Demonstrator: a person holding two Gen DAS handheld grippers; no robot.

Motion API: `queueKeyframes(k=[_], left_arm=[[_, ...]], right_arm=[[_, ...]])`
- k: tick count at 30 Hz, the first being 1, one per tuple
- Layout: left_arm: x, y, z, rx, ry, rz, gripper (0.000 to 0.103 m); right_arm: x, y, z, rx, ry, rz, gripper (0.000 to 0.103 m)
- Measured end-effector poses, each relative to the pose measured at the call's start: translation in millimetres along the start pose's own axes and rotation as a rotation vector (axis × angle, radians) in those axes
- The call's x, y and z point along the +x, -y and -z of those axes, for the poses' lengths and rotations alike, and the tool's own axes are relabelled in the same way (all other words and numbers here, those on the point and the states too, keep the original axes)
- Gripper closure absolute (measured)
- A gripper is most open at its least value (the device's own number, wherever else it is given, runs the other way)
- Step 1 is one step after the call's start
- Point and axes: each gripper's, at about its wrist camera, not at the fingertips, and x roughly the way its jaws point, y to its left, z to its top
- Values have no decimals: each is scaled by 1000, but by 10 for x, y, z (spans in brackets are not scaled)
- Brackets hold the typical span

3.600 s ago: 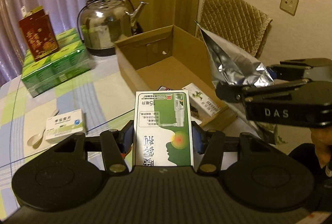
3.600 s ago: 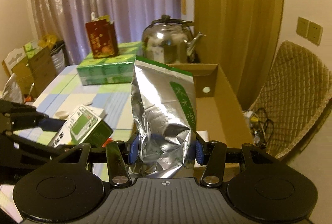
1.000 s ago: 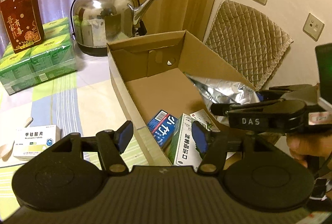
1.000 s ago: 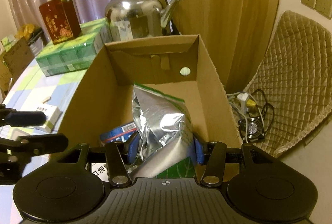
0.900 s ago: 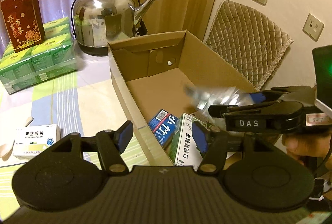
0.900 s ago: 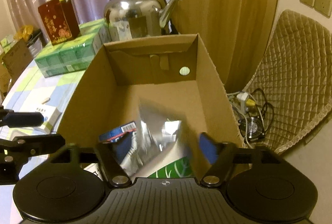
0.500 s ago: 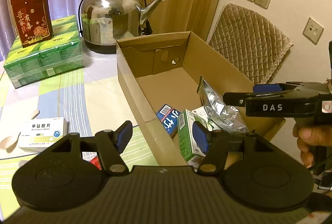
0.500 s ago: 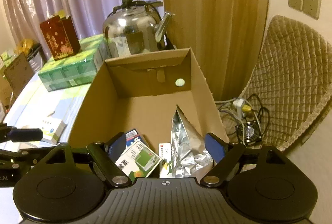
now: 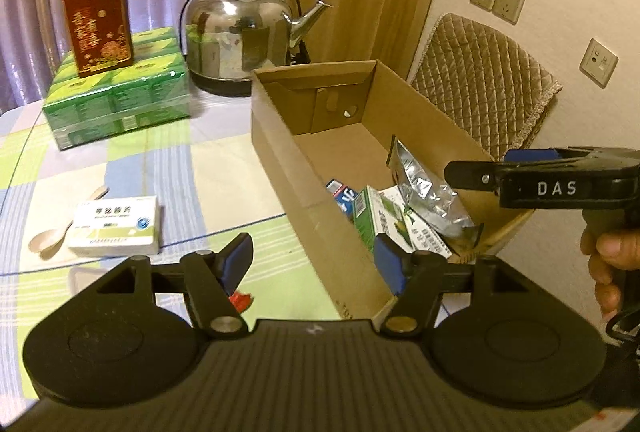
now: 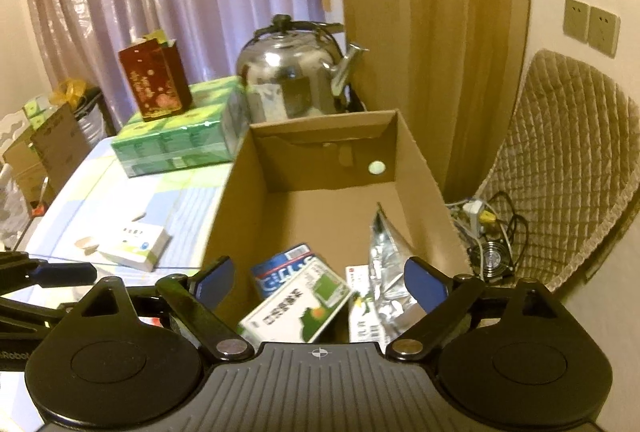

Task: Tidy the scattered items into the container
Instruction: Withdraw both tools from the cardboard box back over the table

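On the left of the bench [image 9: 224, 167] lies a spoon [image 9: 48, 242], and touching it a white pill box [image 9: 116, 228], the loose item best in view. Nearer, a small red thing [image 9: 241, 300] shows just behind the left tongs [image 9: 316, 260], which are spread and hold nothing. The likely step is fetching the pill box: swing the left tongs over it, straddle its narrow sides, and close squarely so the spoon is not dragged along. Right of that stands the carton [image 9: 280, 159], holding a blue pack [image 10: 280, 272], a green box [image 10: 296, 308] and a foil pouch [image 10: 384, 264]. The right tongs [image 10: 320, 284] hover over it, spread and empty.
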Motion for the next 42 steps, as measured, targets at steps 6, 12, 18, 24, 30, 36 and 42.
queueKeyframes(k=[6, 12, 18, 24, 30, 36, 42], left_arm=[[-230, -128, 156, -12, 2, -29, 36], [-456, -335, 438, -55, -9, -59, 29], [-673, -653, 776, -108, -33, -100, 21], [-821, -1010, 1038, -153, -55, -165, 17], [-879, -1255, 1183, -163, -73, -214, 14], [-871, -1392, 1242, -181, -82, -228, 11], [-823, -1482, 1229, -176, -86, -228, 11]], right_arm=[[-141, -277, 29, -23, 12, -30, 11], [-255, -640, 115, -63, 16, -76, 9], [-283, -968, 247, -104, 4, -119, 5], [-233, -1252, 398, -142, -23, -170, 4], [-176, -1479, 563, -188, -59, -206, 4], [-64, -1615, 708, -226, -95, -222, 4], [60, -1704, 782, -246, -123, -230, 4]])
